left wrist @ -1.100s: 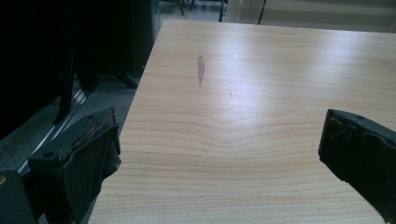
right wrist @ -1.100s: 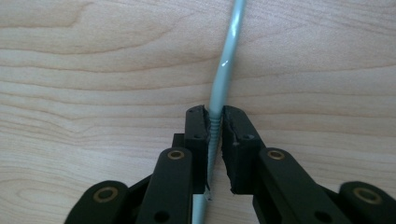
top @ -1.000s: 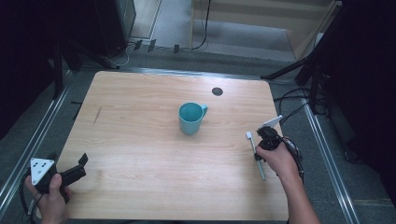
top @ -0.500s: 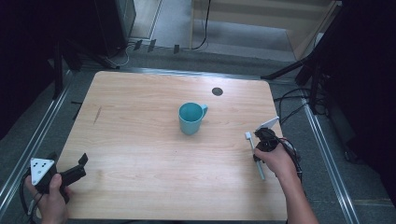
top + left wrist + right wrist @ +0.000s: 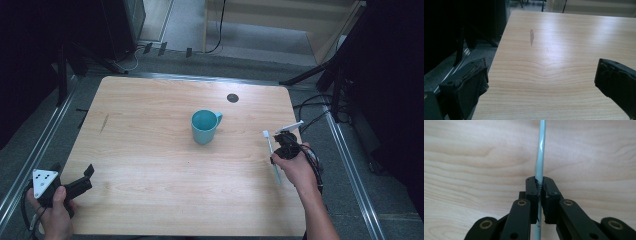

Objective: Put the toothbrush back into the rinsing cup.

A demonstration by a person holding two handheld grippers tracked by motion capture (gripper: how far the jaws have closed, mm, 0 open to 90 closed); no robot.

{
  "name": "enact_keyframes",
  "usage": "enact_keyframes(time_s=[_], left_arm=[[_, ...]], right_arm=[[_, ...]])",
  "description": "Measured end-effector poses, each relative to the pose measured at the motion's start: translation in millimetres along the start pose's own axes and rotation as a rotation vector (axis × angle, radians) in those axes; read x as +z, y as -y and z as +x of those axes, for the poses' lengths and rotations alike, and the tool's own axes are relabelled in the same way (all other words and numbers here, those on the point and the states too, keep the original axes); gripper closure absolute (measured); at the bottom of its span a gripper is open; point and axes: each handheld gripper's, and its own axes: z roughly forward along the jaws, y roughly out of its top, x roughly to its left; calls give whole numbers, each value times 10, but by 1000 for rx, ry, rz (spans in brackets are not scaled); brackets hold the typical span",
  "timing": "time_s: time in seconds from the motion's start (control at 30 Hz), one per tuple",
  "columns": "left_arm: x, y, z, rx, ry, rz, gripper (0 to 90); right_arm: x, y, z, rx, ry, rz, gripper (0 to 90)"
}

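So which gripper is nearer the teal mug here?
Right. The right gripper, shut on the toothbrush, sits just right of the mug; the left gripper is open at the table's near-left corner.

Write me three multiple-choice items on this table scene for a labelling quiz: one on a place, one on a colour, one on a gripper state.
1. Where does the mug stand?
A. near the table's middle
B. at the left edge
C. on the floor

2. What colour is the mug?
A. red
B. teal
C. white

3. How is the right gripper?
A. open, empty
B. shut on the toothbrush
C. shut on the mug

Answers: 1 A, it sits mid-tabletop; 2 B, teal all over; 3 B, its jaws clamp the pale handle.
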Motion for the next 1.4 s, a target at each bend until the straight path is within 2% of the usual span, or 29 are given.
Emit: enact_keyframes(time_s=[0.13,0.37,0.43,0.5,0.63,0.8,0.97,1.0,1.17,1.27,1.4], left_arm=[[-1,1,3,-4,0,0,0],[-2,0,2,-2,-1,1,0],[-2,0,2,0,-1,1,0],[-3,0,1,0,-1,1,0],[-2,0,2,-2,-2,0,0],[-2,0,2,-2,-2,0,0],[-2,1,1,0,-3,0,0],[-2,1,1,-1,-3,0,0],[-1,1,4,-8,-3,-1,0],[-3,1,6,-6,-3,0,0],[-3,1,5,-7,-4,-2,0]], right_arm=[[-121,-6,22,-2,-14,-99,848],[-388,22,95,-13,-9,-317,849],[-440,31,112,-5,-16,-355,849],[-517,44,133,-3,-16,-430,849],[-611,66,169,-16,-33,-543,849],[-687,84,217,-30,-50,-647,849],[-767,94,285,-35,-38,-749,849],[-779,95,294,-31,-41,-760,849],[-865,112,359,-41,-68,-886,850],[-898,115,420,-61,-61,-962,850],[-939,117,493,-55,-42,-1041,849]])
